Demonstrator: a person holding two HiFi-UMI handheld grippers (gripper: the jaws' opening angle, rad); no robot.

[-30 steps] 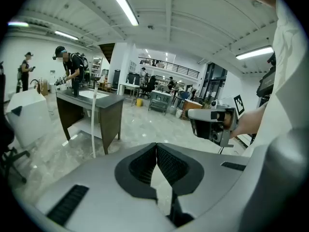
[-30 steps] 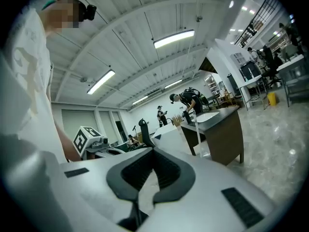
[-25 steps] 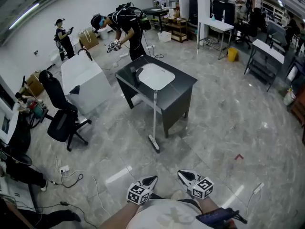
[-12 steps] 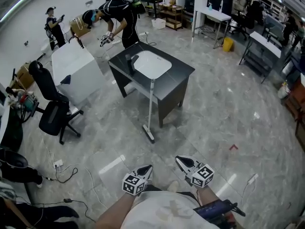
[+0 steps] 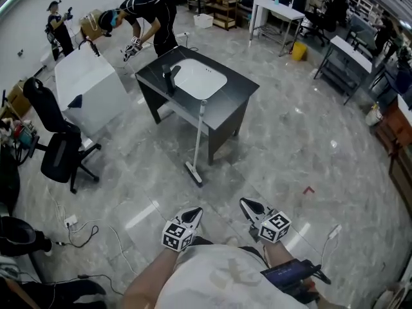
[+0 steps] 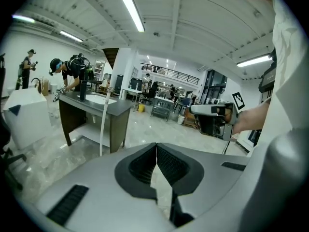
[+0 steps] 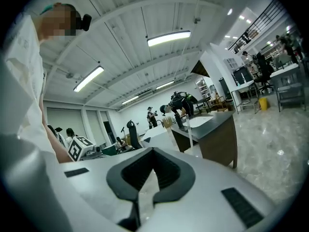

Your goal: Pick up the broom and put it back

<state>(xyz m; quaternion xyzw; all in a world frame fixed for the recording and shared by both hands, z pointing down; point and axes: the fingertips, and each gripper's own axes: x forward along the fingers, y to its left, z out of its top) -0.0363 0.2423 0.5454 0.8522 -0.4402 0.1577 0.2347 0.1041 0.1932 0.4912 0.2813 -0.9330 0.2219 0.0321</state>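
Observation:
The broom [image 5: 198, 140] has a white handle and leans against the front edge of the black sink table [image 5: 241, 102], with its head on the floor. It shows small and far off in the left gripper view as the broom [image 6: 103, 124], and in the right gripper view as the broom [image 7: 189, 129]. My left gripper [image 5: 195, 212] and right gripper [image 5: 246, 205] are held side by side close to my body, well short of the broom. Both point toward the table. The left gripper [image 6: 156, 145] and right gripper [image 7: 153, 150] are shut with nothing between their jaws.
A white basin and a black faucet [image 5: 168, 77] sit in the table top. A person [image 5: 151, 8] bends over the table's far side. At the left stand a white cabinet [image 5: 87, 89] and a black office chair [image 5: 58, 153]. Cables [image 5: 84, 227] trail across the floor at the lower left.
Both grippers have moved forward and stand higher in the head view. The table and broom have shifted up and left in that view. The jaws stay shut and the broom still leans.

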